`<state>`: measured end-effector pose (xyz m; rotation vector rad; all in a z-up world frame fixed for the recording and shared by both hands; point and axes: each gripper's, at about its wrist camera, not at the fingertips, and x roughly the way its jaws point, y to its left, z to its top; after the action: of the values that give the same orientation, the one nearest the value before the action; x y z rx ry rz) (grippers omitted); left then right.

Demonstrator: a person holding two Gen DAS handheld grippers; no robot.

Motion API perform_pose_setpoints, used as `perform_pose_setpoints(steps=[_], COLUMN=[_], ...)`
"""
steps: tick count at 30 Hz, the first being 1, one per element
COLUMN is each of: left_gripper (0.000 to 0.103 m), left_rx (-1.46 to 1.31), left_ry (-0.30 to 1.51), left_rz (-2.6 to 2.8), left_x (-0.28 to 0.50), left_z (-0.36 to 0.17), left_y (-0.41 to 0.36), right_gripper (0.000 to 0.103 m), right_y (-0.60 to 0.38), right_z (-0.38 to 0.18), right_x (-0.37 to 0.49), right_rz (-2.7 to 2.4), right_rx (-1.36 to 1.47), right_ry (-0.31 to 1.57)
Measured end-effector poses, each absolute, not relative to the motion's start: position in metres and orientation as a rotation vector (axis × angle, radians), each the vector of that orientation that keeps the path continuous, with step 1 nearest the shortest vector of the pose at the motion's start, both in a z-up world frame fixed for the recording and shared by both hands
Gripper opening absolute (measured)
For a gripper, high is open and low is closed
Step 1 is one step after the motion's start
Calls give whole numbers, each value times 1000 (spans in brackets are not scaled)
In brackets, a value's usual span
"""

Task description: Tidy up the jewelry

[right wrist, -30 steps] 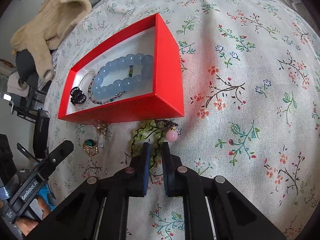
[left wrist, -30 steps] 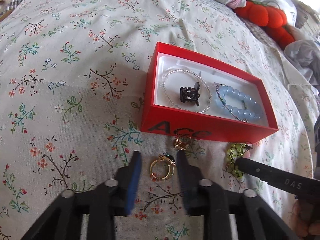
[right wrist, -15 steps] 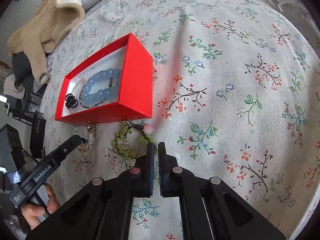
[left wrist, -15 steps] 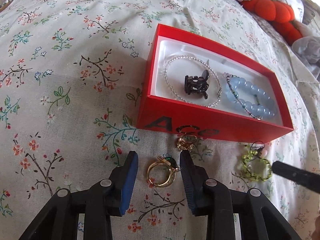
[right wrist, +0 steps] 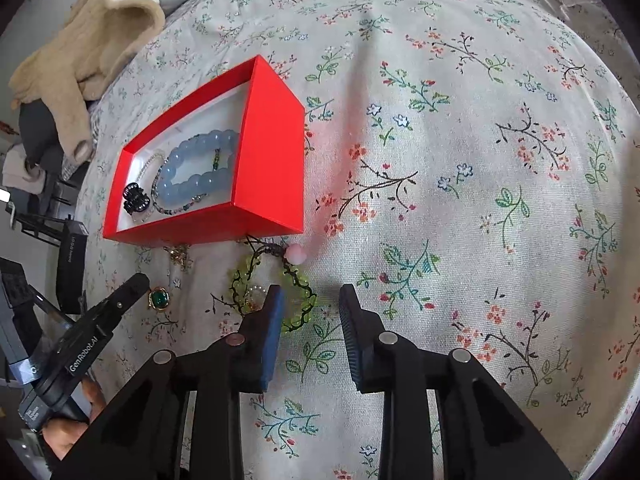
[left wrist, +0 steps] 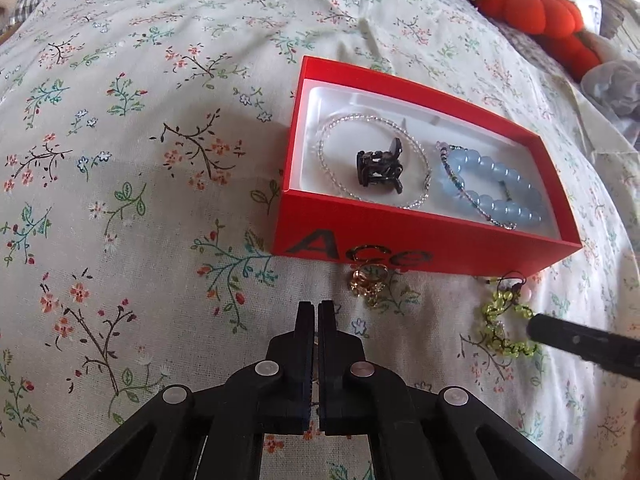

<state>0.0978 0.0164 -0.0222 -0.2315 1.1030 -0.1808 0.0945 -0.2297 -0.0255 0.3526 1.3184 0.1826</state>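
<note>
A red box (left wrist: 420,254) (right wrist: 268,168) lies open on the floral bedspread. It holds a clear bead bracelet (left wrist: 344,124), a black hair claw (left wrist: 380,170) (right wrist: 135,198) and a blue bead bracelet (left wrist: 496,192) (right wrist: 196,168). A gold trinket (left wrist: 368,280) (right wrist: 178,254) lies before the box. A green bead bracelet (left wrist: 504,328) (right wrist: 296,292) with a pink bead lies at the box's right corner. My left gripper (left wrist: 318,310) (right wrist: 138,282) is shut; in the right wrist view the gold ring with green stone (right wrist: 159,299) sits at its tip. My right gripper (right wrist: 310,300) (left wrist: 536,328) is open over the green bracelet's edge.
A beige garment (right wrist: 84,32) lies beyond the box on the far left of the right wrist view. A red-orange plush toy (left wrist: 544,20) and grey cloth (left wrist: 616,88) lie at the bed's far right. Dark equipment (right wrist: 72,264) stands off the bed's edge.
My left gripper has shut around the gold ring, which no longer shows in its own view. My right gripper has opened from shut, beside the green bracelet.
</note>
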Motion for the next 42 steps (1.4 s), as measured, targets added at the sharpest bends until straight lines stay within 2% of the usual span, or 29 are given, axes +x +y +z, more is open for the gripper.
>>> perform_pose_setpoints(steps=[2,3,4,5,6,7,14,15,17,24,30,36,42], left_gripper=[0,6,22,31,43,48,48,45,30,30,30,30,30], left_rx=[-248,-253,-254,-254,-252,-245,-220,-219,-203,-206,-220,-270,-338], left_ry=[1093,1091,1089,1086,1084,1090,1190,1189,1190,1192,1128,1045,1020], left_rz=[-194,-202,-209,-214,-217,-219,-199,-199,-178,-181,-236,-316,-295], left_x=[98,97,97,96,96,96,99,99,100,98,94,100,118], left_z=[-20,-18,-17,-16,-16,-16,-39,-40,-40,-33,-2,35,46], left_y=[17,17,16,15,14,12,9,9,10,11,7,3,8], right_gripper=[31,30,28,24,15,10,7,7,7,7,7,7,7], right_y=[-226,-225,-224,-222,-220,-220,-228,-228,-227,-230,-237,-234,-223], right_z=[-29,-31,-32,-31,-30,-30,-12,-6,7,54,85,105,113], right_x=[94,93,92,91,91,91,92,91,90,85,85,90,98], right_rz=[182,182,179,168,159,164,236,251,274,312,327,337,360], right_rx=[337,340,326,293,267,266,366,374,380,390,420,437,444], right_ry=[1304,1291,1278,1267,1264,1265,1250,1240,1214,1125,1061,1020,1012])
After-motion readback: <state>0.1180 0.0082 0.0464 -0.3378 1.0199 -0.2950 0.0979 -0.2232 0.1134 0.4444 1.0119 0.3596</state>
